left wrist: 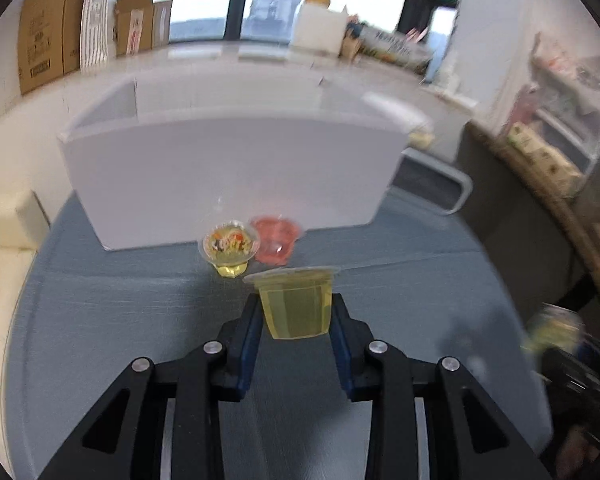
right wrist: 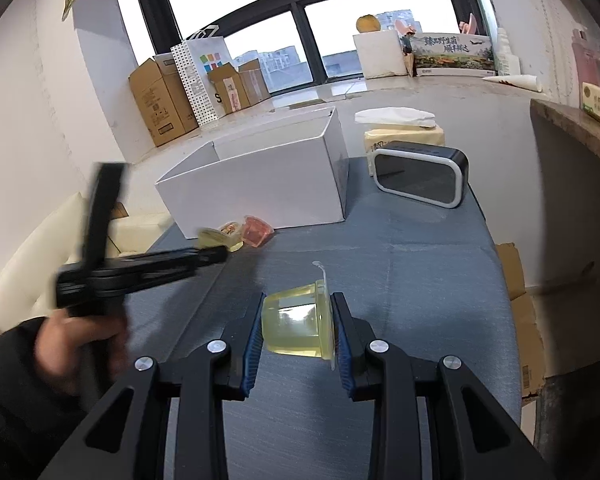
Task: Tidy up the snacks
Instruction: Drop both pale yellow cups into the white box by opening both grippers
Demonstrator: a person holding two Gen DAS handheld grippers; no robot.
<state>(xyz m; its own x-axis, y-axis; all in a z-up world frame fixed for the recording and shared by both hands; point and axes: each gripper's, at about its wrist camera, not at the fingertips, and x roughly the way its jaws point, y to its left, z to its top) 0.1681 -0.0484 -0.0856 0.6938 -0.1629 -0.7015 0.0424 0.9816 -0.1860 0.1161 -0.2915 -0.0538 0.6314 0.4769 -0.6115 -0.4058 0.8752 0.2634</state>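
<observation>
Over blue table [left wrist: 120,320] | left hand-held gripper [left wrist: 296,316] grips upright jelly cup [left wrist: 296,304] | right hand-held gripper [right wrist: 296,330] grips sideways jelly cup [right wrist: 296,328]

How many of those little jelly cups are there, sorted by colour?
Yellow jelly cups: 3 (one in the left gripper, one in the right gripper, one by the white box)
Red jelly cup: 1
Total: 4

White walls [right wrist: 32,128]. Dark-framed windows [right wrist: 296,24] admit flat daylight over a pale, glossy sill [right wrist: 440,92]. Cardboard boxes [right wrist: 160,100] stacked at its left end. Cream sofa [right wrist: 32,256] below; blue-grey tabletop [right wrist: 420,280]; stone-topped counter [right wrist: 572,128] at right
</observation>
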